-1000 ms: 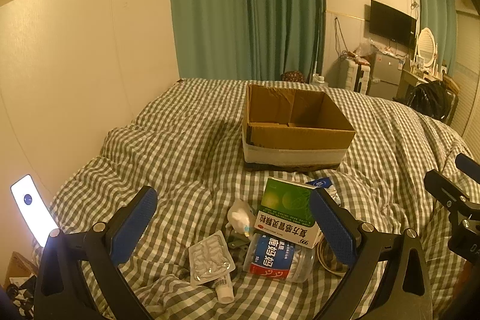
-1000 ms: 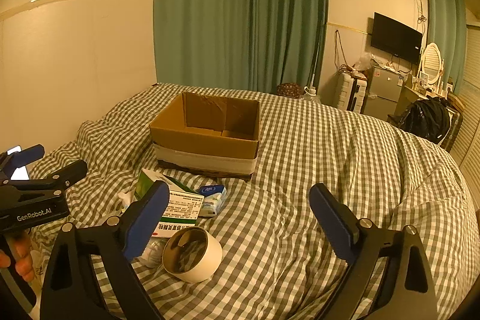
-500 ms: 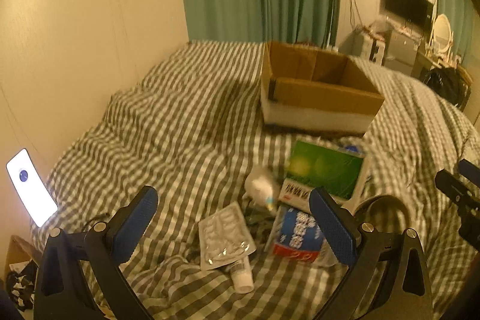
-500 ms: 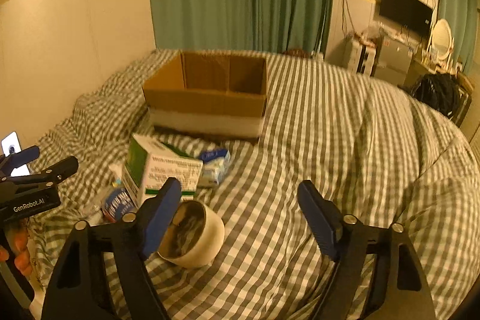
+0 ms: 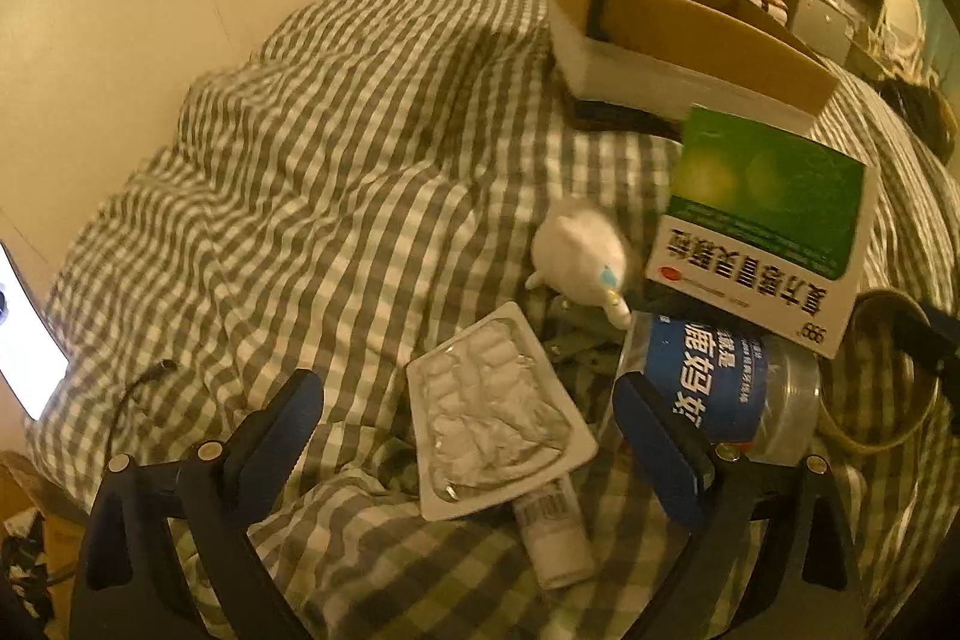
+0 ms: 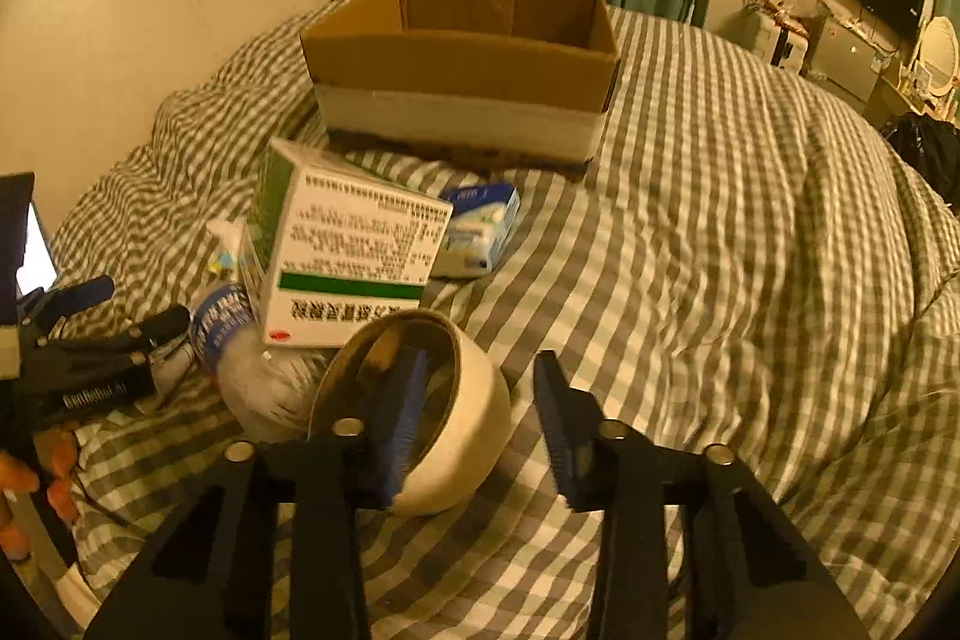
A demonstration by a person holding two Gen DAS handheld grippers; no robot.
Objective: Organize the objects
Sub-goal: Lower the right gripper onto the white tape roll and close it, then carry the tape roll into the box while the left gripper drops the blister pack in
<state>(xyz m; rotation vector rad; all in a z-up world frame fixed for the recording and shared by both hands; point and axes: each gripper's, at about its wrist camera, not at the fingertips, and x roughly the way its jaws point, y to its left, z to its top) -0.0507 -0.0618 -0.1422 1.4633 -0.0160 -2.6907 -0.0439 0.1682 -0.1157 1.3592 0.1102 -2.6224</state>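
- Cardboard box (image 6: pixel 459 58) stood open-topped on the checked duvet (image 6: pixel 720 232), beyond the clutter; nothing showed inside it, though its floor was hidden.
- Tape roll (image 6: pixel 420 409) lay tilted nearest the right gripper (image 6: pixel 480 424), whose jaws were partly spread, one finger inside the roll's core and the other outside its wall, not yet pinching.
- Left gripper (image 5: pixel 468 448) hung wide and empty over a blister pack (image 5: pixel 495 412), whose long axis ran away from it.
- Small tube (image 5: pixel 555 538) lay half-hidden under the pack.
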